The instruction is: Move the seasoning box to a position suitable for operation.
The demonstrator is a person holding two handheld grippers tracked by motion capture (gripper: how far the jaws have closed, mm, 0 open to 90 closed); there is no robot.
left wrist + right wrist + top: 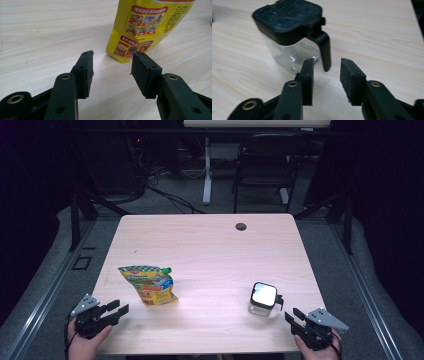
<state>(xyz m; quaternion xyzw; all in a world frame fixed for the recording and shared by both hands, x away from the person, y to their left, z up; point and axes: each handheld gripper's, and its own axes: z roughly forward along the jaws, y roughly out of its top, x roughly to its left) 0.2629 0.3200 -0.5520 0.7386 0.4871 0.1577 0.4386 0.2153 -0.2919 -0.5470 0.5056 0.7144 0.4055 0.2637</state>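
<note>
Hovering with both grippers' fingers spread, left gripper [117, 312] near pouch [150, 284], right gripper [293, 316] near jar [262, 299]; probably pre-grasp, closing in next.

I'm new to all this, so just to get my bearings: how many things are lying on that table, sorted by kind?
Yellow food pouch with a green cap: 1
Clear jar with a black lid and handle: 1
Total on the table: 2
</note>
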